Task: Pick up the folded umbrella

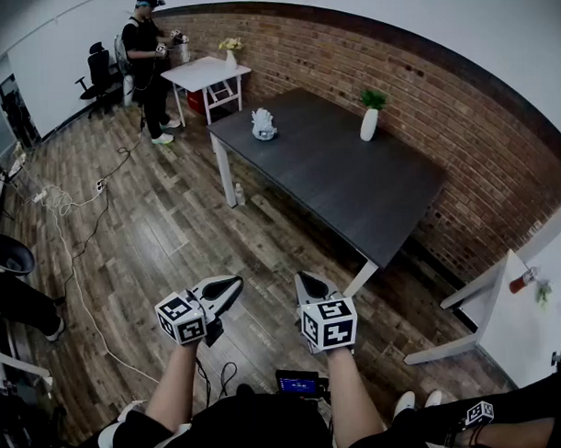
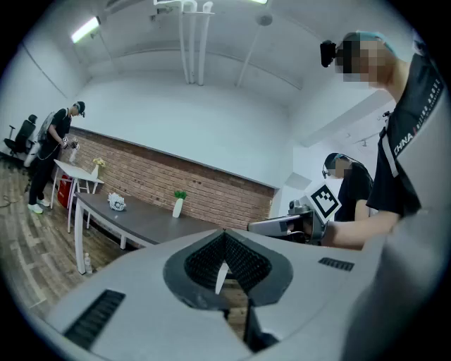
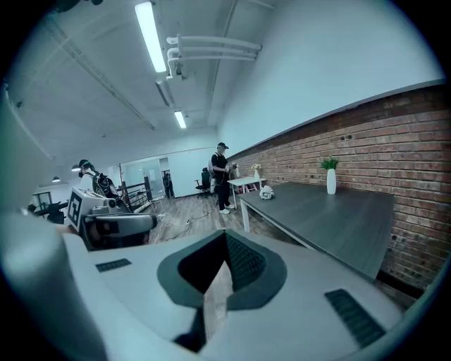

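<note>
I'm looking at two hand-held grippers held low over the wood-plank floor [image 1: 152, 241], side by side with a gap between them. The left hand-held gripper [image 1: 229, 286] has its two pale, wedge-shaped jaws brought together with nothing between them. In its own view the dark ribbed pads meet at a point, with only a thin sliver of light along the seam. The right hand-held gripper [image 1: 304, 280] is closed the same way and is also empty, and it tilts a little downward. Each carries a white cube [image 1: 181, 318] printed with black square markers, set where the bare forearm meets the tool.

Beyond them stands a long rectangular desk [image 1: 353, 198] with a matte charcoal top and white legs, close along a red-brown brick wall [image 1: 330, 61]. Two things sit on it, well apart. One is a slim white vase [image 1: 369, 123] with a tuft of green leaves. The other is a lumpy white ornament [image 1: 263, 125] near the far corner.

Past that end is a smaller white desk [image 1: 197, 76] with yellow flowers [image 1: 230, 46] on it. A person in dark clothes [image 1: 146, 62] stands at it. Thin cables [image 1: 54, 197] trail across the floorboards. I cannot tell from any view where the folded umbrella is.
</note>
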A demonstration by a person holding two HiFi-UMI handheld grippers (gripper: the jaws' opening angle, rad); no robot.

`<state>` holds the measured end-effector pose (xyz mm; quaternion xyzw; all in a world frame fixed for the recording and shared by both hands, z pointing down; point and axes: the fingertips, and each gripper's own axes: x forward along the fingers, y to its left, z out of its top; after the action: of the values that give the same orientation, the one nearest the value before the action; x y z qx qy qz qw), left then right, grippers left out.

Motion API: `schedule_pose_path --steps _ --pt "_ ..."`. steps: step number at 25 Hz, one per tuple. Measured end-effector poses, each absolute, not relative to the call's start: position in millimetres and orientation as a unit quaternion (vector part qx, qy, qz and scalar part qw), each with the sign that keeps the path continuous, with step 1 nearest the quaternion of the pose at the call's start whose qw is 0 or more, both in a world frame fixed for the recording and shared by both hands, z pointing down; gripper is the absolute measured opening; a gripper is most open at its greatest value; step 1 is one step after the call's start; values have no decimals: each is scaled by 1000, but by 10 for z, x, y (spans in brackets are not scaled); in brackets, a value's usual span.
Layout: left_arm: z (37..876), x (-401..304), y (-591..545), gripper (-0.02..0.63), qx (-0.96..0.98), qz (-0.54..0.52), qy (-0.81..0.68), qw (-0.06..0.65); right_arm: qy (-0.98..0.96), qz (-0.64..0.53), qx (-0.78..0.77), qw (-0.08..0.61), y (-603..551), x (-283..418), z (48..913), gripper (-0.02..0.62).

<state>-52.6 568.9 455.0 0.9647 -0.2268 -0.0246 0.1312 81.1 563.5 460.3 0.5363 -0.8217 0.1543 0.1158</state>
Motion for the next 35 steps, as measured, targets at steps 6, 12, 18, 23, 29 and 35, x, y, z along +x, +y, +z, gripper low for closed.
schedule_pose_path --steps 6,12,18,23,29,35 --pt "4584 -500 5726 3 965 -18 -226 130 -822 158 536 111 5666 815 4609 8" --pt "4575 -476 5722 3 964 -19 -229 130 -823 162 535 106 5664 848 4589 8" --pt "4587 -479 5699 3 964 -21 -230 131 -825 162 531 105 5653 824 4603 8" --pt "4632 -435 5677 3 963 -19 -232 133 -825 165 530 105 5642 883 4634 8" --pt "4666 -354 5638 3 962 -14 -235 136 -825 173 528 104 5600 972 4670 8" --pt "4671 -250 5587 3 961 -13 -240 135 -830 174 520 102 5527 1044 4685 8"
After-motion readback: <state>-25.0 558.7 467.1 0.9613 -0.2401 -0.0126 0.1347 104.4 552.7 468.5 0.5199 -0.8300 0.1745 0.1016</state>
